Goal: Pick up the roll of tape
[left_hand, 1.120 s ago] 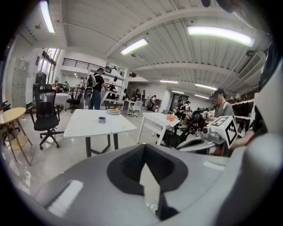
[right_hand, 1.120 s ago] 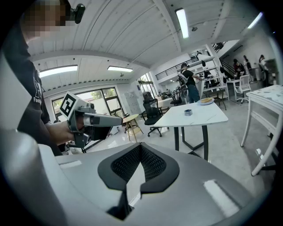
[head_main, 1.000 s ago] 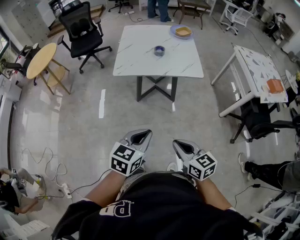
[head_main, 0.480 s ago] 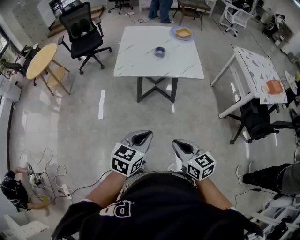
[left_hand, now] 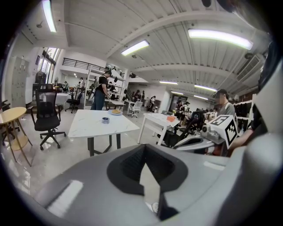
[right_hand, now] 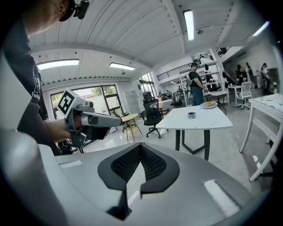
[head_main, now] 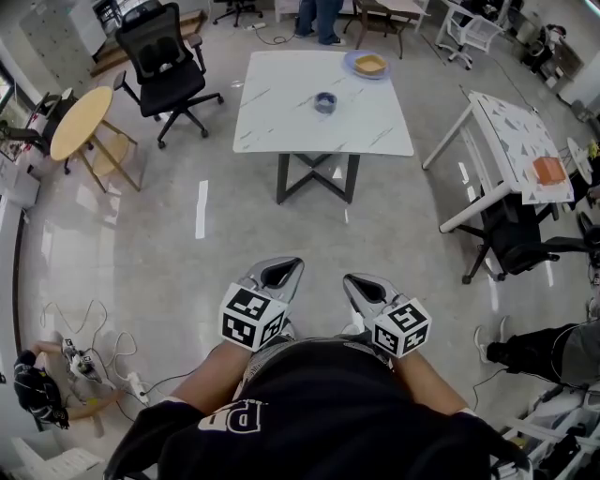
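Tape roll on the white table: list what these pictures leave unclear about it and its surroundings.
- Tape roll: too small and far in all three views; amount of tape left cannot be told.
- Dish behind it: contents too small in the head view, only a yellowish patch.
- Person beyond the table: cut off by the head view's top edge, legs only.

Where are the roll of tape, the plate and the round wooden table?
Small blue-grey roll of tape (head_main: 325,101), head view, on its top ring.
Lilac round plate (head_main: 349,66), head view, on its left rim.
Round light-wood side table (head_main: 75,124), head view, middle of its bare top.
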The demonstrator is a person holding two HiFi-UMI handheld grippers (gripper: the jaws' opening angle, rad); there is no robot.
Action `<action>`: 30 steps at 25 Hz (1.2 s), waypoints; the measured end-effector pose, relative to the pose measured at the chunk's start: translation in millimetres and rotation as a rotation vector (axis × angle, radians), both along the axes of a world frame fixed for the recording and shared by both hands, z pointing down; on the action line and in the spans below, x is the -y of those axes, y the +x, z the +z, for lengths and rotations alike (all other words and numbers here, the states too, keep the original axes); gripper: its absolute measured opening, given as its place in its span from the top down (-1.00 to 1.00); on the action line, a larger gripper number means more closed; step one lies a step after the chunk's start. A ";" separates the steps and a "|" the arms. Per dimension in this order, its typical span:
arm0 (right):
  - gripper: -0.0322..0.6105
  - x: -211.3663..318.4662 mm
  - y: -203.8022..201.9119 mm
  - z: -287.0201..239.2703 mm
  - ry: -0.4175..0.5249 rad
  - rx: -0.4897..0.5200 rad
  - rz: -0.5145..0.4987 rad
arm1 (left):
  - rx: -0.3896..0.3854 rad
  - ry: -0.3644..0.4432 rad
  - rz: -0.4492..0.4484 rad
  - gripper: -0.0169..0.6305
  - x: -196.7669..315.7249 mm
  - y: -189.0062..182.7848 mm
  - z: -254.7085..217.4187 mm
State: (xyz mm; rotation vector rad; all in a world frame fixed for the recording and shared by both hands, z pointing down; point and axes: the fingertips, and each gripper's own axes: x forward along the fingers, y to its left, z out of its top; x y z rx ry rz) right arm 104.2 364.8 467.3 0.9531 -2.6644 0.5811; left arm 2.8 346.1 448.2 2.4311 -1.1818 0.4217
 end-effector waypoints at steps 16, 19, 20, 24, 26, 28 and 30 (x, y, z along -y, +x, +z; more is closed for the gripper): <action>0.90 -2.9 -73.2 7.6 -0.010 -0.021 0.048 | -0.018 -0.014 0.007 0.78 -7.5 -80.6 17.1; 0.90 -0.7 -80.1 7.1 -0.014 -0.023 0.042 | -0.027 -0.016 0.013 0.78 -5.5 -82.3 17.1; 0.90 0.9 -81.9 7.2 -0.015 -0.023 0.042 | -0.028 -0.018 0.016 0.78 -4.0 -82.6 17.3; 0.90 10.0 -80.9 10.0 -0.029 -0.030 0.056 | -0.040 -0.027 0.008 0.78 5.1 -83.4 18.1; 0.90 16.0 -79.5 12.9 -0.035 -0.029 0.064 | -0.042 -0.028 0.003 0.78 10.4 -83.8 18.5; 0.90 22.9 -79.3 15.0 -0.039 -0.026 0.070 | -0.040 -0.028 0.002 0.78 15.2 -84.1 19.1; 0.90 31.4 -79.9 14.4 -0.042 -0.017 0.071 | -0.037 -0.033 -0.001 0.78 20.6 -84.8 19.5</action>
